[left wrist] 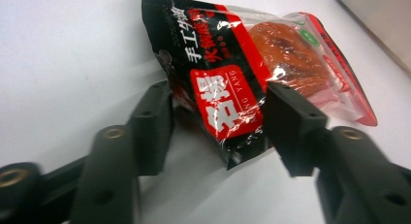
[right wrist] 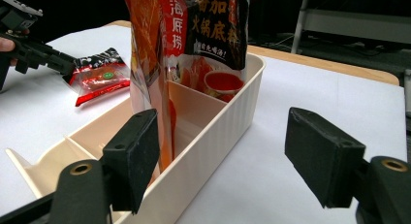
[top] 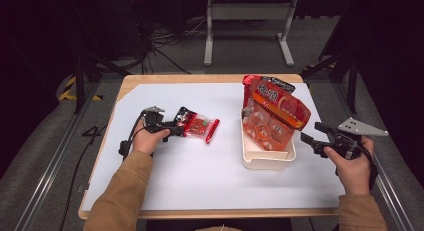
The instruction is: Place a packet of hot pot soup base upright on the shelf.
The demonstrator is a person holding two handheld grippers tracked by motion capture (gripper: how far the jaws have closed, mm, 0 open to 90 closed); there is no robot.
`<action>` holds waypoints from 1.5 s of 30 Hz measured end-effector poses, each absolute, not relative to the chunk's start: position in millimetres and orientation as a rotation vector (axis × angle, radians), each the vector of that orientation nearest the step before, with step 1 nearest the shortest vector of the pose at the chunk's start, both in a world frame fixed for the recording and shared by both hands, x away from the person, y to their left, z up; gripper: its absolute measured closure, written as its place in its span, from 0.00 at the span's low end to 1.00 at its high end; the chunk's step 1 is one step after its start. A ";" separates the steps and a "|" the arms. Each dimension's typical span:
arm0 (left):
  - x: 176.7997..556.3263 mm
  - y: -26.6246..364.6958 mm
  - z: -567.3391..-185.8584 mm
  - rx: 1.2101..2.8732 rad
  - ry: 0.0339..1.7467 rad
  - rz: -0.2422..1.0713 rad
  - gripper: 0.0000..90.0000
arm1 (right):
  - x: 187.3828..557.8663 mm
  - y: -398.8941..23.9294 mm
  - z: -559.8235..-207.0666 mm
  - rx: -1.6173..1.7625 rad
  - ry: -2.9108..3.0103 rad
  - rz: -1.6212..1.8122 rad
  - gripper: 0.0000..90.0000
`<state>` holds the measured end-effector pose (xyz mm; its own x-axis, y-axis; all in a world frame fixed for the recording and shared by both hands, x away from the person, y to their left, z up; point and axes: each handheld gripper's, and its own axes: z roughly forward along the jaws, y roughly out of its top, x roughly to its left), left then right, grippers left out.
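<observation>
Snack packet [top: 200, 127], red and black, lies flat on the white counter [top: 175, 176] at about nine o'clock from the cream bin [top: 267, 158], well apart from it. Your left hand-held gripper [top: 181, 127] straddles the packet's dark sealed end; in the left gripper view the pads [left wrist: 291, 122] sit beside the film at either edge, and I judge them touching but not yet squeezing it firmly. Close fully on that flat sealed end rather than the bulging middle, so the film does not slide out. Keep the jaws level with the counter, then lift straight up before swinging toward three o'clock. Your right hand-held gripper [top: 316, 133] waits with jaws apart just beside the bin's right wall, holding nothing. Mind the tall orange pouch [top: 272, 113] leaning in the bin; aim for the empty compartment nearest you.
</observation>
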<state>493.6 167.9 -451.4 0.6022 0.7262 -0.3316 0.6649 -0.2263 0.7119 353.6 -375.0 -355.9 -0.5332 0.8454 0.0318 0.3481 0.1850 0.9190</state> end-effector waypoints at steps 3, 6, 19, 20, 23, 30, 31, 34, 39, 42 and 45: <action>493.4 167.4 -452.5 1.935 1.113 0.071 0.67 | 354.0 -374.5 -356.6 1.117 1.975 1.327 0.32; 493.8 167.1 -456.2 1.940 1.114 0.070 0.77 | 354.2 -374.3 -356.8 1.117 1.975 1.326 0.32; 487.5 169.8 -441.7 1.925 1.077 0.107 1.00 | 353.4 -373.9 -356.4 1.117 1.976 1.323 0.33; 486.3 169.7 -440.1 1.913 1.076 0.095 1.00 | 353.2 -373.9 -356.3 1.117 1.977 1.323 0.34; 481.8 170.2 -433.8 1.895 1.051 0.107 1.00 | 352.2 -374.6 -354.8 1.106 1.988 1.314 0.38; 469.2 168.8 -412.5 1.852 0.972 0.115 1.00 | 348.7 -374.4 -350.2 1.083 2.016 1.305 0.51; 467.2 167.9 -409.2 1.852 0.961 0.117 1.00 | 348.5 -374.4 -349.8 1.075 2.020 1.304 0.52; 461.5 165.4 -399.3 1.843 0.920 0.127 1.00 | 347.6 -374.7 -348.9 1.079 2.023 1.305 0.53; 455.3 163.5 -387.6 1.841 0.870 0.135 1.00 | 347.2 -375.9 -348.5 1.076 2.026 1.307 0.54; 452.1 163.2 -384.1 1.837 0.862 0.127 1.00 | 347.0 -376.4 -348.2 1.076 2.024 1.307 0.54; 449.7 164.5 -380.7 1.833 0.851 0.130 1.00 | 347.0 -376.6 -348.2 1.076 2.026 1.307 0.54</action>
